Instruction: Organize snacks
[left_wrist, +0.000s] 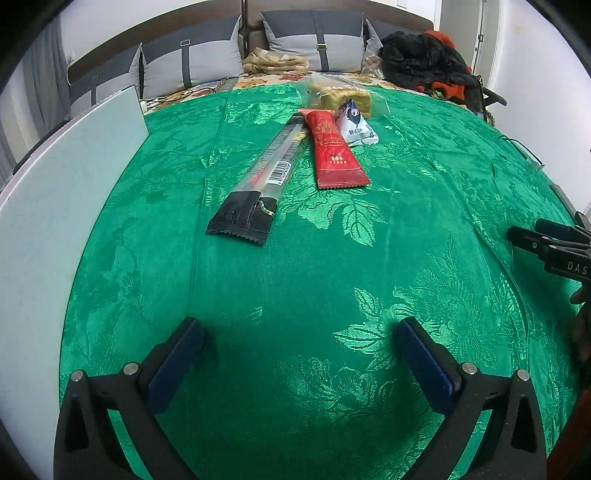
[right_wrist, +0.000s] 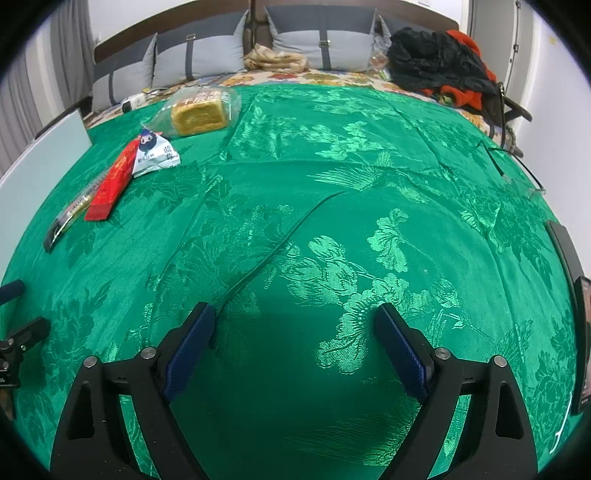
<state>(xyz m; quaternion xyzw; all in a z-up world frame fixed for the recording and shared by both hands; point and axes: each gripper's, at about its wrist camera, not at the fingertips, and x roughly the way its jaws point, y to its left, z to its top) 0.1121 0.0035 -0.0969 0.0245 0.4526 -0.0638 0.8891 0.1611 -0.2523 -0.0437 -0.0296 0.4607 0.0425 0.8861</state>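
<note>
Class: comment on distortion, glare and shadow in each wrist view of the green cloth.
Left wrist: fisheye bows the green cloth into a dome; the left gripper shadows it. Right wrist: same bulge, sheen on woven flowers, shadow under the right gripper.

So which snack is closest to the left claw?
The long clear packet with the black end. Its black end reaches nearest the left claw; the red packet, white pouch and cake lie farther back.

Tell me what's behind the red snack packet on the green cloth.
Behind the red packet lie a white triangular packet and a clear bag of bread. The red packet covers the white one's near edge in the left view.
</note>
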